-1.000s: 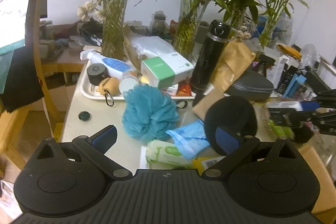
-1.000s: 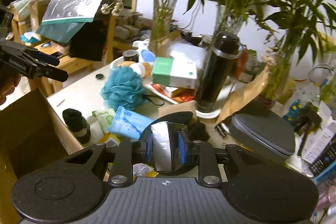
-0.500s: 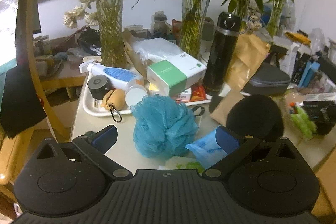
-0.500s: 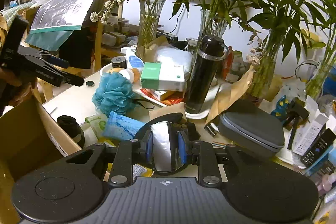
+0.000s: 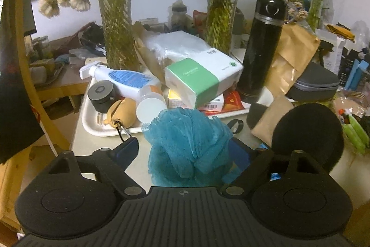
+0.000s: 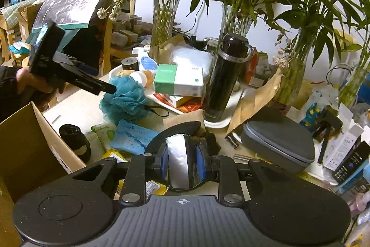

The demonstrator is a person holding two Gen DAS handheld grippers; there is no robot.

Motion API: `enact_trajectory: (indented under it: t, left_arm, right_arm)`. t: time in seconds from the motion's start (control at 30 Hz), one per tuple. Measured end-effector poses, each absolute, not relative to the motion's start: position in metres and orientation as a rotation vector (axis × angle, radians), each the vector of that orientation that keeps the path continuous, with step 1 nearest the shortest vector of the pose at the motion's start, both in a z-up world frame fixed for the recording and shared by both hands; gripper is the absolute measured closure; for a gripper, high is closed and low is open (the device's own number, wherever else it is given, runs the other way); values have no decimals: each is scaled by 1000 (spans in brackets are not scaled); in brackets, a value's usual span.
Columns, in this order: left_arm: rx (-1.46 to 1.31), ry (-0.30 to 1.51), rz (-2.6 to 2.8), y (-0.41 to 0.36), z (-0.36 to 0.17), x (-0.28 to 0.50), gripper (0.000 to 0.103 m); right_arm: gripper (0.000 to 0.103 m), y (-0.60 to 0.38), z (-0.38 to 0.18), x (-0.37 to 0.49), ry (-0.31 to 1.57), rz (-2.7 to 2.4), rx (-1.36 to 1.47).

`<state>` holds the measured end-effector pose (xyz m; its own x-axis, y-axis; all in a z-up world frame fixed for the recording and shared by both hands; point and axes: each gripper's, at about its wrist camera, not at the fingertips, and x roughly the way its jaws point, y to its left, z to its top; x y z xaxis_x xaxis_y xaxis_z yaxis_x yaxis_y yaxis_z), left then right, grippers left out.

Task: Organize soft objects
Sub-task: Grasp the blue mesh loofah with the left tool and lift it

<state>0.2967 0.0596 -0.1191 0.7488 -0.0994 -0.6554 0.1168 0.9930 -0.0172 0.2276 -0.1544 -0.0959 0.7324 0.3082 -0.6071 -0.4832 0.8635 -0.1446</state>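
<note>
Blue loofah [image 5: 187,145]: sits on the table [image 5: 78,140] just in front of the white tray [image 5: 92,126], between the two fingers of the left gripper [image 5: 185,152].
Loofah's shape and heading: a round mesh puff with no clear long axis; its black cord loop [image 6: 159,110] trails off on the side toward the black flask [image 6: 227,75].
Left gripper: jaws wide but have just been closing, with the loofah between them. The right pad looks pressed into the mesh, the left pad [image 5: 126,151] stands a little apart from it; the mesh hides the right contact, so I cannot be sure.
Right gripper [image 6: 181,164]: narrow, clamped on a black pouch with a silvery-white panel [image 6: 179,160].
Black round cushion [image 5: 305,133]: lies to the right of the loofah, beside a tan pad [image 5: 269,124].
Blue wipes pack [image 6: 133,137]: flat on the table near the loofah, next to a green-and-white pack [image 6: 104,133].
Cardboard box [image 6: 25,149]: open, at the table's near left edge.
Change from a second ago: the left gripper has come forward and down, so the loofah now fills the gap between its fingers; the right gripper has kept its place and grip.
</note>
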Motion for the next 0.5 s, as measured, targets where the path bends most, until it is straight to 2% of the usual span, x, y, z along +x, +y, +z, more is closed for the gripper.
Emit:
enact_trajectory:
  t: [0.07, 0.1, 0.17, 0.33, 0.5]
  left_arm:
    - [20, 725, -118, 60, -124, 304, 31]
    - [22, 729, -118, 59, -127, 307, 33]
    - [37, 727, -123, 57, -132, 311, 44]
    - [41, 736, -115, 53, -140, 322, 49]
    - [12, 749, -114, 54, -143, 327, 69]
  right_arm:
    - [75, -154, -96, 228, 610, 443, -302]
    - [75, -155, -96, 228, 611, 442, -301]
    - [75, -155, -97, 229, 614, 442, -300]
    - [75, -157, -99, 232, 624, 439, -305]
    - [75, -157, -100, 231, 628, 441, -314]
